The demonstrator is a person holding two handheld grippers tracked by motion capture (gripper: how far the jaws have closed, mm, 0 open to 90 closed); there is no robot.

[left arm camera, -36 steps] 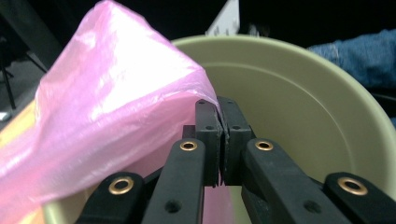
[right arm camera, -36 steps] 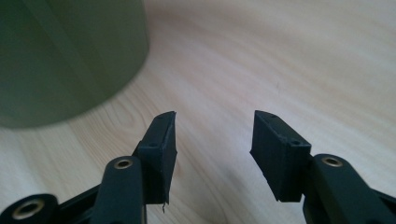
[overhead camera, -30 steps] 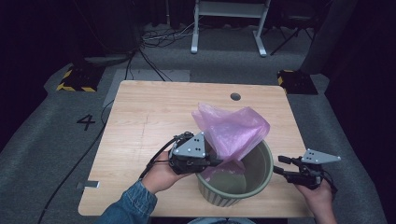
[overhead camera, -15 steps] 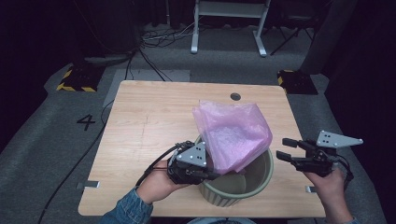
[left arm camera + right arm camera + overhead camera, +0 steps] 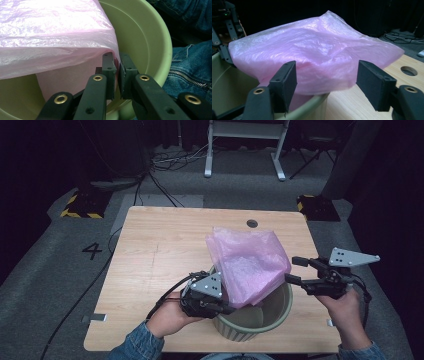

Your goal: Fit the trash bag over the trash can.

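1. Left tool sits at the near left rim of the green bin, its jaws nearly together and pinching the edge of the pink plastic bag.
2. Seen along my left tool, the thin pink film runs down between the two pads, just inside the bin's wall.
3. My right tool hangs off the bin's right side, jaws wide with nothing gripped; they have just been opening.
4. Ahead of my right tool, the bag billows above the bin rim, close to its pads.
5. Beyond the right tool, the wooden tabletop carries the bin.
6. My denim sleeve lies right of the left tool.
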